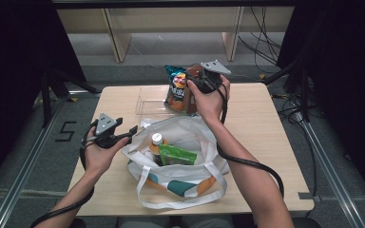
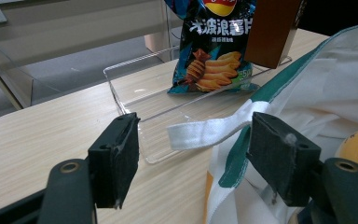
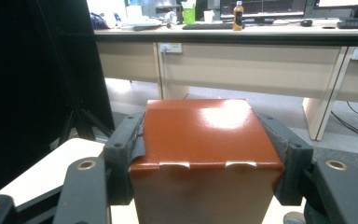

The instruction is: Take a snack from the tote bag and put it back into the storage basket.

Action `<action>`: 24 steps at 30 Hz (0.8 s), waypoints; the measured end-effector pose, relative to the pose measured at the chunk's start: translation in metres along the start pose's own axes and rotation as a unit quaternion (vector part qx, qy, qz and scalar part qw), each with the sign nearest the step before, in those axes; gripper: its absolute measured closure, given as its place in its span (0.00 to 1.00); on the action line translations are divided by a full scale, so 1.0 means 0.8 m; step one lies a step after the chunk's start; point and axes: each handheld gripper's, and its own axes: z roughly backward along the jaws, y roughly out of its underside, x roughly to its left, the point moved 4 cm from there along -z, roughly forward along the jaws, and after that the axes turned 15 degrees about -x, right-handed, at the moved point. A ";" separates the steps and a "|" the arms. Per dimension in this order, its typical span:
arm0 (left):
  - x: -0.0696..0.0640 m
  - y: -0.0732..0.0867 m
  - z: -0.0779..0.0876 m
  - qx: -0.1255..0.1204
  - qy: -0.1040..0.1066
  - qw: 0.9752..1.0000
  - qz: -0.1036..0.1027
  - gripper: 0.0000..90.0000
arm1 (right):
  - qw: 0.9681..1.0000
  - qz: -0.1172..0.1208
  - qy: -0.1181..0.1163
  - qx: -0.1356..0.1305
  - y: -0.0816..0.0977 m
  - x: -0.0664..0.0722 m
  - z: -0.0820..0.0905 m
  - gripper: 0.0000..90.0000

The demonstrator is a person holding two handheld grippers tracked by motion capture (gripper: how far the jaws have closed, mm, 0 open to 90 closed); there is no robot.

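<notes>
Right gripper, jaws clamped on a brown box at upper centre over the clear tray beside the chip bag; left gripper wide open, empty (tote bag apparently mid-unpacking, bottle and green packet remain inside).

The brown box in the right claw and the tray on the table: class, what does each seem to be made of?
Brown box: probably coated cardboard, given its glossy sheen, folded top edge and tuck tabs. Tray: clear rigid plastic, likely acrylic; the table's wood grain shows through and its edges catch light.
</notes>
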 end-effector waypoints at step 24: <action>-0.001 0.000 0.000 0.002 0.000 1.000 0.000 0.36 | 0.999 0.000 0.029 -0.015 0.005 0.001 -0.008 0.44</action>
